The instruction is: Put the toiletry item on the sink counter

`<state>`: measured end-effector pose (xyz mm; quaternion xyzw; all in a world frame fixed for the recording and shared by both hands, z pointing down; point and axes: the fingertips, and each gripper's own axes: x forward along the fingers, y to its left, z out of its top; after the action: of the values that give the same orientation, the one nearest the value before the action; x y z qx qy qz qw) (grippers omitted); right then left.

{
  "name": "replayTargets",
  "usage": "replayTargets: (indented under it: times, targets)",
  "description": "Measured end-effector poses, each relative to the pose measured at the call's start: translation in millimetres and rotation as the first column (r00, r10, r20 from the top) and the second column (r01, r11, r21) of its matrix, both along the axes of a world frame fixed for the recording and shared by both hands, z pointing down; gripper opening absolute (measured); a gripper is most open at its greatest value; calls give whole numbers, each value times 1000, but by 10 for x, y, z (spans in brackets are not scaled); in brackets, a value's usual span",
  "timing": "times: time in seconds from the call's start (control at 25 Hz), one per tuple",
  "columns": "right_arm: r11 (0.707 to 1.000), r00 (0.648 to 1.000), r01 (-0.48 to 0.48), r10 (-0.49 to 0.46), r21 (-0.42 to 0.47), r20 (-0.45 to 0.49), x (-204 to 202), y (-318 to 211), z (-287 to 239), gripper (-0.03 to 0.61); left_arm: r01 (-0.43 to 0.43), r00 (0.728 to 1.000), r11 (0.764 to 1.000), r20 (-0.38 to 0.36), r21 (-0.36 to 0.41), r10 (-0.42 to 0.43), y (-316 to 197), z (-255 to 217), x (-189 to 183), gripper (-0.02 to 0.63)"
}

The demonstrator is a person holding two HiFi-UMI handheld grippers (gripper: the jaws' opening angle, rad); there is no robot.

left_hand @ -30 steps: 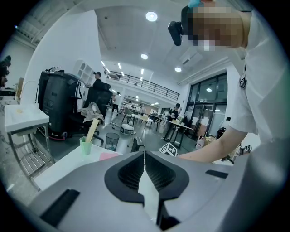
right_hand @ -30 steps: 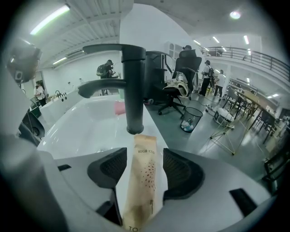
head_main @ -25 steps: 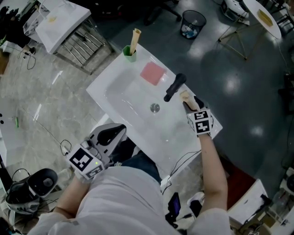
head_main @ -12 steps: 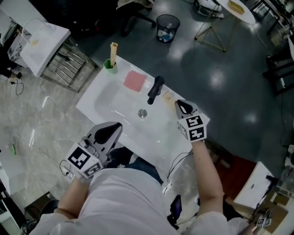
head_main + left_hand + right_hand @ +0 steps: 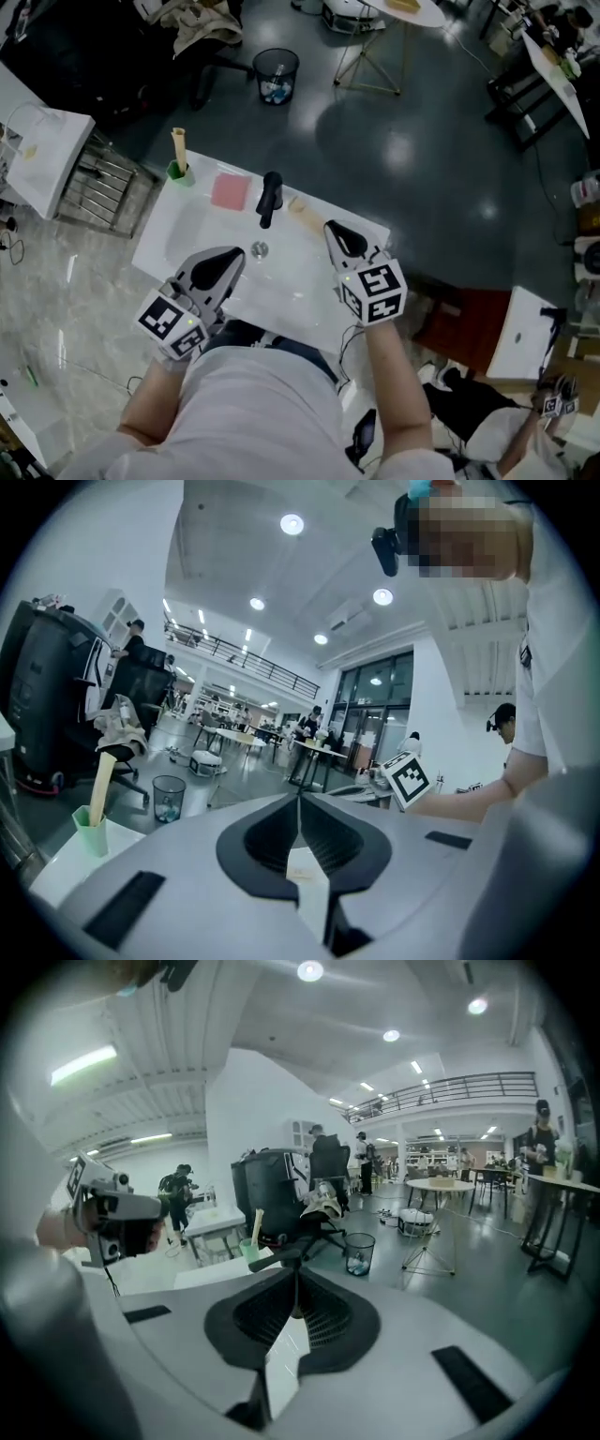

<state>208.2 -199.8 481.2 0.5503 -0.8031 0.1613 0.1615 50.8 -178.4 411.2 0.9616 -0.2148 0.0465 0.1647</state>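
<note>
A small beige toiletry item lies on the white sink counter, just right of the black faucet. My right gripper is shut and empty, a short way in front of the item and apart from it. My left gripper hovers over the basin's near edge by the drain, also shut with nothing in it. In the left gripper view the jaw tips meet. The right gripper view shows the same for its jaws, with the faucet beyond.
A green cup holding a tall beige stick and a pink pad sit at the counter's back left. A bin stands behind the sink, a white rack to the left, a red mat and white box to the right.
My right gripper has left the beige item on the counter, drawn back toward me and closed. The head view has shifted, so the sink sits lower left.
</note>
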Motion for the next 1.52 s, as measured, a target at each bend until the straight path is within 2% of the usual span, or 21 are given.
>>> replayTargets:
  times: [0.28,0.68,0.92,1.52]
  targets:
    - [986,989,-139,133,92,69,128,416,-513,26,-140,990,990,-32,5,140,37,-114,409,18]
    - [929,946,-313,287,197,149,182,994,-1076,28,-288,955,957,-63,18,289,167,-244,743,18]
    - [900,932,-358,332,247,144,150,1184,-1176,28,-336,939,942,-68,17,337,256,-252,806,18]
    - [886,919,-394,369,243,142,104,1269,-1045,28,-353,933,936,-70,10,353,291,-232,800,18]
